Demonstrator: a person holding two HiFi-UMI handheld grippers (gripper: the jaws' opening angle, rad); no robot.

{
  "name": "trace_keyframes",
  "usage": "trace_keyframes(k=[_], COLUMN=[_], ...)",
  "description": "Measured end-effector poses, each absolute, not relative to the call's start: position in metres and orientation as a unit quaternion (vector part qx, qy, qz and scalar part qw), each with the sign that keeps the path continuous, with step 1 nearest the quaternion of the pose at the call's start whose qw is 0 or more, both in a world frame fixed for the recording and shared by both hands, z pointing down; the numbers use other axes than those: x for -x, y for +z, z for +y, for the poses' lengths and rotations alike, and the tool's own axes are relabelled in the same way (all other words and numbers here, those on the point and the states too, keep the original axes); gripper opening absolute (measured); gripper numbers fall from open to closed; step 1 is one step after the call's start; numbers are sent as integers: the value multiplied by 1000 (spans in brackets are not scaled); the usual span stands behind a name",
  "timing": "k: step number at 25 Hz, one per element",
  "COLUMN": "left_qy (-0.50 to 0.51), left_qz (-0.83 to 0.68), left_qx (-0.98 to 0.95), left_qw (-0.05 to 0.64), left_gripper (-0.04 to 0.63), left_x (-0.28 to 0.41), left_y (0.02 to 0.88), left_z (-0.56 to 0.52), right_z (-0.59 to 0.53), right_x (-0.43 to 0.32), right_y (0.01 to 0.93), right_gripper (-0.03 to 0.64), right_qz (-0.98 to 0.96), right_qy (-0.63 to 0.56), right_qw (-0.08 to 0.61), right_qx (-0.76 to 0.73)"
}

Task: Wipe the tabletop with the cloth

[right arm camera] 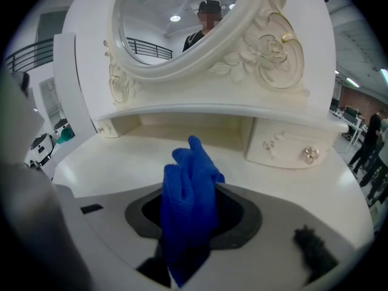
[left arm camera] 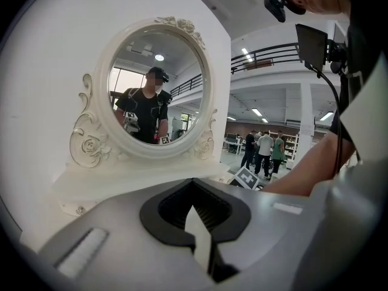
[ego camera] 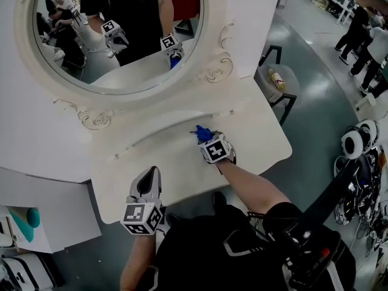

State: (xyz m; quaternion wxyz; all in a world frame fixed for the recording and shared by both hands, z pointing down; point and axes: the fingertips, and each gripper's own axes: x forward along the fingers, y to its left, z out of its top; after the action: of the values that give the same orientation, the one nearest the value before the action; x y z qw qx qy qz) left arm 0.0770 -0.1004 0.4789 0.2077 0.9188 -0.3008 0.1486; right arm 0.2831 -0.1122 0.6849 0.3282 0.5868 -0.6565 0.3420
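A bunched blue cloth (right arm camera: 189, 205) sticks up from between the jaws of my right gripper (right arm camera: 187, 235), which is shut on it. In the head view that cloth (ego camera: 202, 133) pokes out ahead of the right gripper (ego camera: 206, 139), over the middle of the white tabletop (ego camera: 254, 132). My left gripper (ego camera: 147, 183) is at the tabletop's near edge, jaws closed with nothing between them; in its own view the left gripper (left arm camera: 203, 235) points at the oval mirror (left arm camera: 159, 90).
The white vanity has an ornate oval mirror (ego camera: 115, 35) and a small drawer with a knob (right arm camera: 310, 155) under its shelf. A stool (ego camera: 277, 80) stands beside the table's right end. People stand at the far right (ego camera: 364, 41).
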Motion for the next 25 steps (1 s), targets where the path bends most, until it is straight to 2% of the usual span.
trace_keyframes(k=[25], left_qy=[165], left_qz=[-248], left_qx=[-935], left_qw=[191], left_gripper=[8], left_x=[-203], left_y=[472], left_z=[-78], right_z=[-38], right_x=[-507], right_y=[666], right_gripper=[158], right_qz=[-577], right_qy=[344], right_qw=[308], right_qx=[-674])
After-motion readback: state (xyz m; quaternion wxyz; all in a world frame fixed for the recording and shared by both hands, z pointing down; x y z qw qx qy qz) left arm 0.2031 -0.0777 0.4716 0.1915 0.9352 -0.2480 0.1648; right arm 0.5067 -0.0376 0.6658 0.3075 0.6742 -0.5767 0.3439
